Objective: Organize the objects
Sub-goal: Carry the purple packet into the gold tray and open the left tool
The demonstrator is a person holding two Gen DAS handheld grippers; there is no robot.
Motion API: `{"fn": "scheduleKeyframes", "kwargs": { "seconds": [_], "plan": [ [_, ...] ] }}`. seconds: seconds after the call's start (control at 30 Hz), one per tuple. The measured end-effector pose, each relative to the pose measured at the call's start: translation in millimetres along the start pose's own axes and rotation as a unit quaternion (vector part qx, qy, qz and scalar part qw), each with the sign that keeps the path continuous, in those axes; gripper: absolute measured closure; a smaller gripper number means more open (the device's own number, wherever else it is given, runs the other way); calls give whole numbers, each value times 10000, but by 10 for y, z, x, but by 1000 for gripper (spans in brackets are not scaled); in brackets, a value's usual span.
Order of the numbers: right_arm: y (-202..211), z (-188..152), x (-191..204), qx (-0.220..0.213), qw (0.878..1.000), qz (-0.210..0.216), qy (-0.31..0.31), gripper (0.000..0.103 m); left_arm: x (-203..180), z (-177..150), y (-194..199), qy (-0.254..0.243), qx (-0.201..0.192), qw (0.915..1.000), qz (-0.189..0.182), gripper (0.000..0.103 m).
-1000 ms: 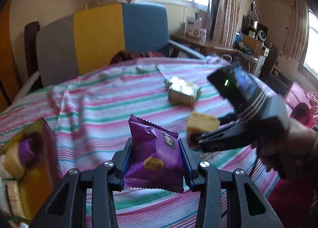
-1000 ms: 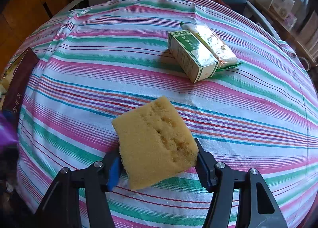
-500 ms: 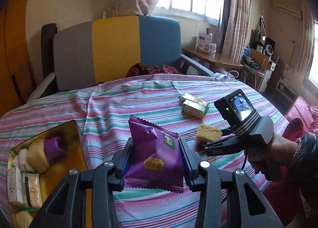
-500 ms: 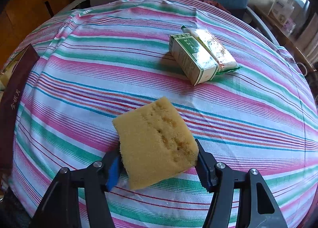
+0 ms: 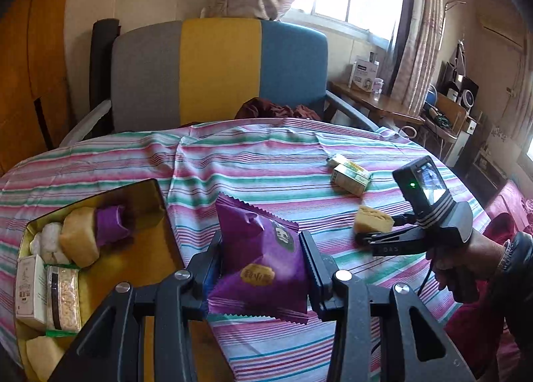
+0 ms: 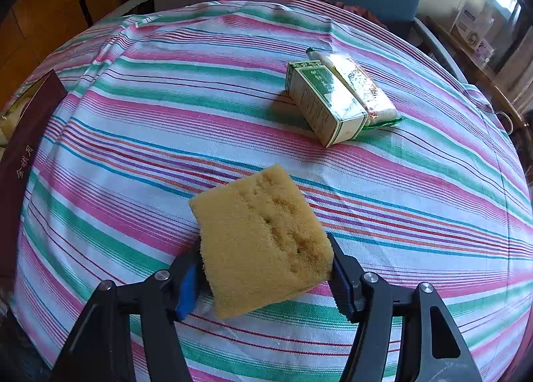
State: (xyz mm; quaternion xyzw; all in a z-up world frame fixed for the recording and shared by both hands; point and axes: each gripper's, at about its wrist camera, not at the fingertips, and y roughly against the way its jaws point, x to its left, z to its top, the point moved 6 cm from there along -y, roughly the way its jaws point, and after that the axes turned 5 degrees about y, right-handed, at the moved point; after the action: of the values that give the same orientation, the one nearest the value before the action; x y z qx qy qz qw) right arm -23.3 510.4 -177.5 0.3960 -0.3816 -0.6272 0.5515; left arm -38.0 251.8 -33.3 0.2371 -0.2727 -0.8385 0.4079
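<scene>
My left gripper [image 5: 263, 265] is shut on a purple snack packet [image 5: 260, 258], held above the striped tablecloth [image 5: 266, 165] just right of an open gold tin [image 5: 146, 268]. The tin holds yellow cakes, a purple packet and small boxes. My right gripper [image 6: 266, 268] is shut on a yellow sponge cake [image 6: 263, 238] low over the cloth; from the left wrist view this cake [image 5: 373, 220] and the right gripper [image 5: 361, 236] sit at the right, held by a hand. A green box [image 6: 324, 107] and a clear wrapped bar [image 6: 359, 87] lie together farther back on the cloth.
The tin's dark red lid [image 6: 23, 155] stands at the table's left edge. A grey, yellow and blue chair [image 5: 216, 72] is behind the table, with dark red cloth [image 5: 276, 110] on its seat. A side table [image 5: 376, 105] with boxes stands by the window.
My left gripper has drawn back and up with the purple packet, so more of the gold tin and the table shows. The right gripper has stayed in place with the cake.
</scene>
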Motion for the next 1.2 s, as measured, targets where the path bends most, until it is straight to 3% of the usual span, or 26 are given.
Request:
{"fn": "scheduleKeyframes", "kwargs": {
  "seconds": [0.13, 0.27, 0.33, 0.4, 0.53, 0.57, 0.73, 0.83, 1.2],
  "plan": [
    [-28, 20, 17, 1, 10000, -6, 11, 37, 182, -27, -60, 169, 114, 9997, 94, 60],
    [-54, 46, 40, 1, 10000, -44, 48, 37, 507, -71, -99, 725, 377, 9967, -32, 60],
    [-57, 51, 33, 5, 10000, -60, 67, 38, 760, -108, -96, 980, 466, 9941, 84, 60],
    [-53, 35, 52, 6, 9999, -86, 96, 38, 1027, -175, -102, 1336, 614, 9891, 113, 60],
    [-37, -10, 60, 11, 9999, -103, 120, 38, 1552, -359, -98, 2276, 958, 9690, -63, 60],
    [-19, -32, 71, 11, 9999, -112, 130, 38, 1616, -375, -92, 2332, 973, 9676, -30, 60],
    [-23, -32, 79, 6, 9997, -145, 195, 38, 1747, -276, -91, 2319, 894, 9686, 64, 60],
    [-7, -42, 92, -2, 9996, -171, 233, 38, 1682, -121, -197, 2125, 843, 9735, 98, 60],
    [-72, 7, 69, -12, 9994, -196, 296, 38, 1581, 290, -972, 1446, 1121, 9828, 262, 59]
  ]
}}
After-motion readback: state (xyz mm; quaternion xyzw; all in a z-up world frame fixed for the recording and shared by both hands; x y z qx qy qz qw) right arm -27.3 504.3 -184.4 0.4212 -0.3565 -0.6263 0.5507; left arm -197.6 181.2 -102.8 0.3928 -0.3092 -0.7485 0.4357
